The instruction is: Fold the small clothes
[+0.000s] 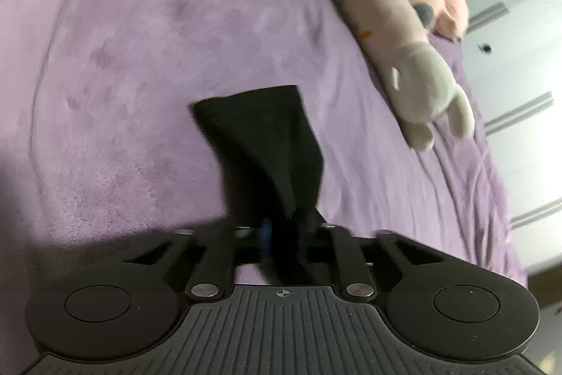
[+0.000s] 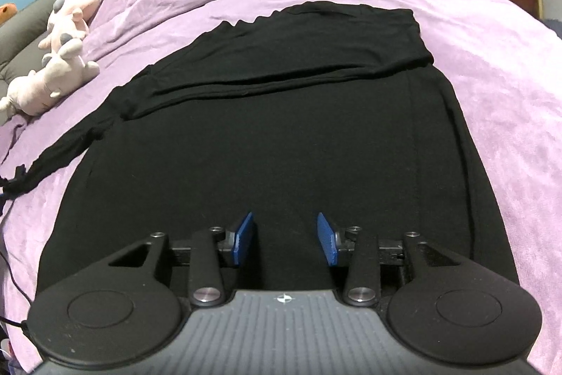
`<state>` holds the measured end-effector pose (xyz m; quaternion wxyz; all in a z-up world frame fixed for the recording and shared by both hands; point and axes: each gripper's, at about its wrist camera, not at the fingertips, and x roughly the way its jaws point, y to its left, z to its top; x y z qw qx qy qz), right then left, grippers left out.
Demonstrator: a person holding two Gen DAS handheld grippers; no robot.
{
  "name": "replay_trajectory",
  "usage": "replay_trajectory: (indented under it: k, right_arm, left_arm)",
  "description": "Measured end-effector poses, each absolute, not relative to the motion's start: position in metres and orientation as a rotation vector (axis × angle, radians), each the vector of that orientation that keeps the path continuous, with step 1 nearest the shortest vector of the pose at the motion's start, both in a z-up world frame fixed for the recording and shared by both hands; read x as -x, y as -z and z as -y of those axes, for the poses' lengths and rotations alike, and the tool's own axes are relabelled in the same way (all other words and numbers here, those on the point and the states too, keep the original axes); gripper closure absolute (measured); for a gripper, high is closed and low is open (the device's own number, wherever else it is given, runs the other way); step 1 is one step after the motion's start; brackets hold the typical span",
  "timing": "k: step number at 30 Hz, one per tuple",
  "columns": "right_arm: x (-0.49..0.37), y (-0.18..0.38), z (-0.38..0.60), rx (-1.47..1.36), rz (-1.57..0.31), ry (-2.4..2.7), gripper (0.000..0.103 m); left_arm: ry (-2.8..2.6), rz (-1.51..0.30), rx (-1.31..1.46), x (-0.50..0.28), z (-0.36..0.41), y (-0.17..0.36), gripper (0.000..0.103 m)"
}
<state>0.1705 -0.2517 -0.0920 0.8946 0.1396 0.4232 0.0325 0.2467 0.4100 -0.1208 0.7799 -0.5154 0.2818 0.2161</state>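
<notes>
On a purple bed (image 2: 491,66), left tongs (image 1: 277,231) grip a black sleeve (image 1: 260,143). Right tongs (image 2: 285,236) hover open over the black garment (image 2: 267,129), lower centre.

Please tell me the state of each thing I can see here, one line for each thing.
Black garment: flat on bed, one sleeve folded across, other stretched sideways.
Sleeve end: pinched, lifted.
Left gripper: shut on sleeve end.
Right gripper: open, empty.
Plush toys: lying on blanket.

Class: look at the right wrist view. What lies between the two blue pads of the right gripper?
In the right wrist view, the right gripper stands open, nothing pinched; through the gap shows only the black garment spread on the purple blanket.
</notes>
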Motion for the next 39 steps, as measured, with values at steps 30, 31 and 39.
replay_trajectory:
  k: [30, 31, 39]
  right_arm:
    - [-0.218, 0.091, 0.300, -0.584, -0.837, -0.219, 0.061]
    - [-0.228, 0.091, 0.299, -0.613, -0.837, -0.237, 0.056]
    - [-0.314, 0.109, 0.262, -0.691, -0.893, -0.278, 0.043]
  left_arm:
    - [0.203, -0.826, 0.292, -0.287, -0.052, 0.082, 0.063]
    - [0.163, -0.825, 0.279, -0.284, -0.058, 0.084, 0.063]
    - [0.041, -0.828, 0.283, -0.269, -0.089, 0.093, 0.057]
